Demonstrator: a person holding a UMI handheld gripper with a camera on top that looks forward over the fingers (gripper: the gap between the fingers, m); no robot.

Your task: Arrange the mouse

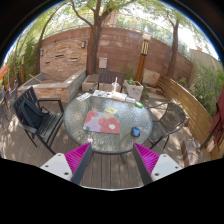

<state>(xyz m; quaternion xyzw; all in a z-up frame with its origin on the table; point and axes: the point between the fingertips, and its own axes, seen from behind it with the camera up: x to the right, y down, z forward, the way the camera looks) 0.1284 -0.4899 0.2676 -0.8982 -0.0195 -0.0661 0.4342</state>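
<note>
A round glass table (80, 125) stands on a wooden deck, well beyond my fingers. A red-pink mat (100, 122) lies on it. A small dark thing (113, 125) sits at the mat's right edge; I cannot tell whether it is the mouse. A small blue object (136, 131) sits to the right of the mat. My gripper (112, 160) is open and empty, held above the deck boards short of the table. Its magenta pads (75, 157) stand wide apart with nothing between them.
A dark metal chair (35, 115) stands left of the table and another chair (170, 122) to its right. A planter box (133, 90) sits at the table's far side. A wooden bench (188, 100) runs along the right. A stone block (60, 85) stands behind.
</note>
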